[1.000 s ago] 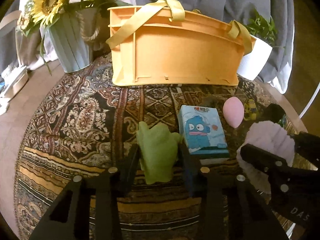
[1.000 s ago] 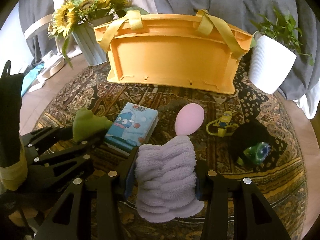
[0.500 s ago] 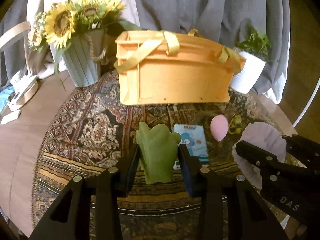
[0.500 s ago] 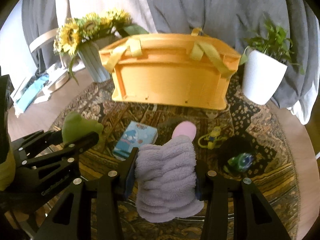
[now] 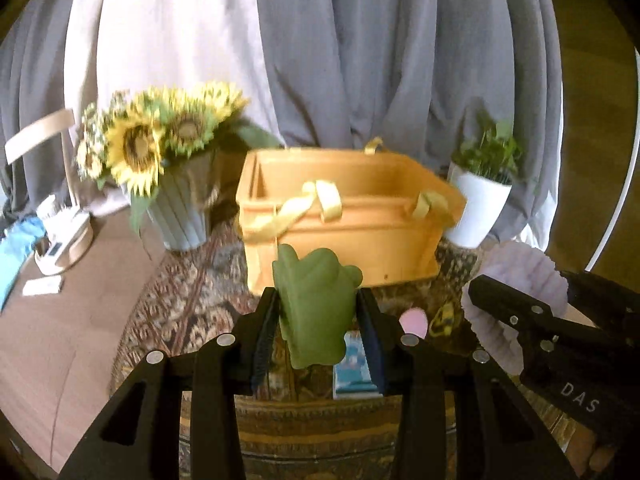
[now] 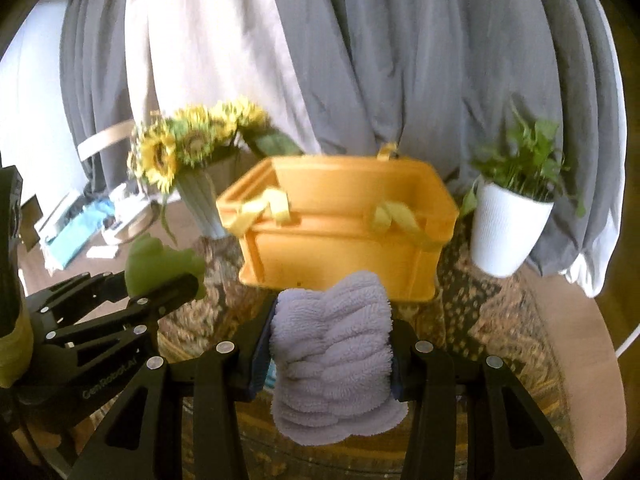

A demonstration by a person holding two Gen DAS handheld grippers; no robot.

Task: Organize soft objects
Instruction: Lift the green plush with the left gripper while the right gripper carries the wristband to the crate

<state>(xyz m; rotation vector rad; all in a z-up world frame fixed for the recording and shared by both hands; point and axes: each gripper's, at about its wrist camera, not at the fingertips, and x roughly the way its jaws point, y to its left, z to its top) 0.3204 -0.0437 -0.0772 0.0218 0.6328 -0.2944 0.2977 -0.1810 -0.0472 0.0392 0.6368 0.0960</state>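
Two grippers hang above a patterned rug [image 5: 188, 312], each closed on a soft item. The left gripper [image 5: 316, 320] clamps a green soft toy [image 5: 314, 304] between its pads; the right gripper [image 6: 330, 340] pinches a folded lilac towel [image 6: 332, 352], whose lower end droops below the fingers.

A second ago both tools sat close over the rug, and the orange basket [image 5: 344, 236] showed only its front wall. Both have since lifted, carrying toy and towel with them, and the views now look over the basket's near rim into its open top. The blue tissue pack [image 5: 354, 364], the pink sponge [image 5: 414, 320] and the small yellow figure [image 5: 442, 316], all in full view earlier, now peek out low behind the left gripper's fingers and remain on the rug.

The basket stands at the rug's far side, its yellow straps [image 6: 272, 204] draped over the near rim. A vase of sunflowers [image 5: 180, 212] sits just left of it and a white plant pot [image 6: 506, 232] just right, so the open approach lies straight ahead, across the near rim between the straps. Grey curtains [image 6: 440, 60] close off the back. Bare floor [image 5: 80, 300] opens to the left of the rug. In the left view the right gripper and its towel crowd the right edge, beside the toy.
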